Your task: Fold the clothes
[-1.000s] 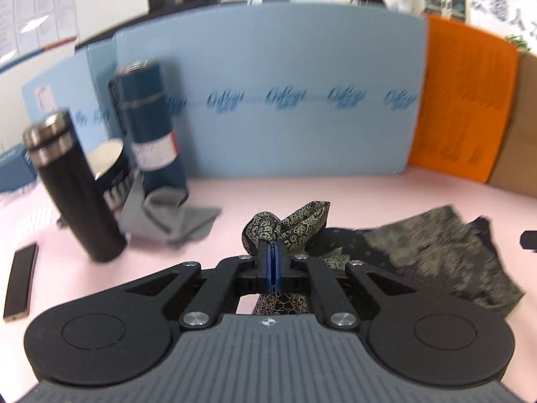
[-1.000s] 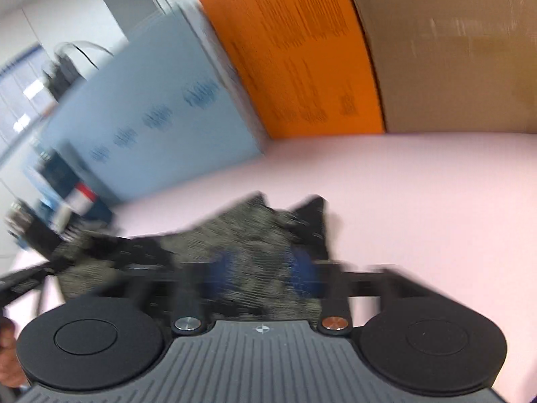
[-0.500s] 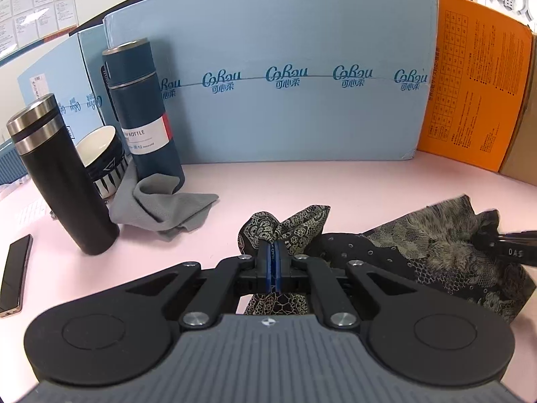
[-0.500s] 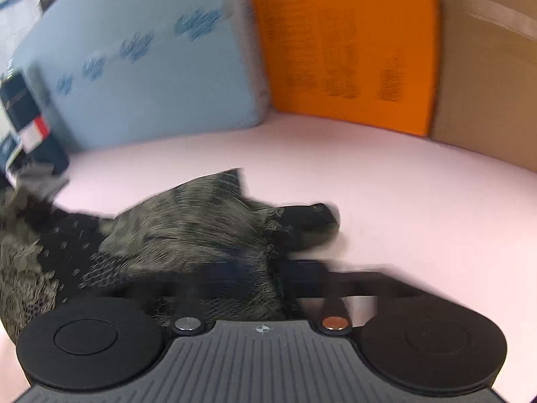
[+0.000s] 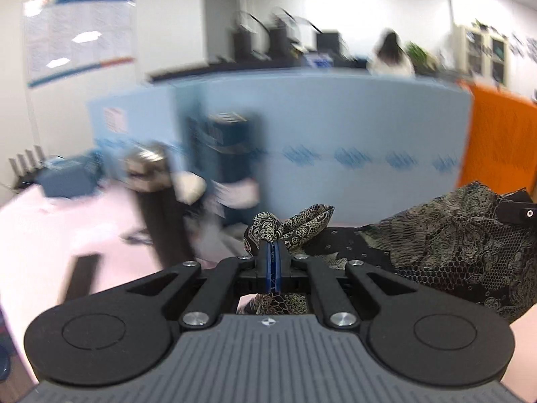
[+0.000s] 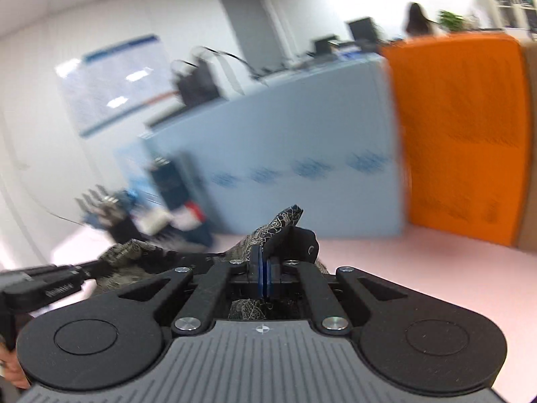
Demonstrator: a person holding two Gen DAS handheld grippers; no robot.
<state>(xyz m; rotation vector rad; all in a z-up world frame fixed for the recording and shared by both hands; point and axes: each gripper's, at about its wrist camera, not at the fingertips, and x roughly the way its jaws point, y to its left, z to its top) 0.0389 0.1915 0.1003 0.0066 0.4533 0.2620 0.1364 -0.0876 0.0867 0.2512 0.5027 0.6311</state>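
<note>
**Both claws clamped on the lace garment, cloth stretched between them**

The left gripper (image 5: 272, 252) has its blue pads pinched tight on a bunched corner of the lace garment (image 5: 453, 238), a knot of patterned cloth sprouting just above the fingertips. The right gripper (image 6: 262, 268) is likewise closed on another corner of the garment, its jaws having just snapped together with fabric between them. In the left wrist view the right claw's tip shows at the garment's far right edge, so the cloth spans between the two tools, above the pink table (image 6: 436, 268).

Risks, as a judgement: lace is thin and slippery, so a corner could slide out of either pinch if the hands pull apart too hard, and the open mesh could snag on a finger edge. Left of the garment stand upright bottles; a swinging hem or a low sweep could tip them.

Count, relative to the garment: one garment; two grippers; two tall bottles to its left, a black flask (image 5: 157, 201) and a blue bottle (image 5: 231, 154); one dark flat phone-like slab (image 5: 79, 278) further left. Blur hides anything smaller.
</note>
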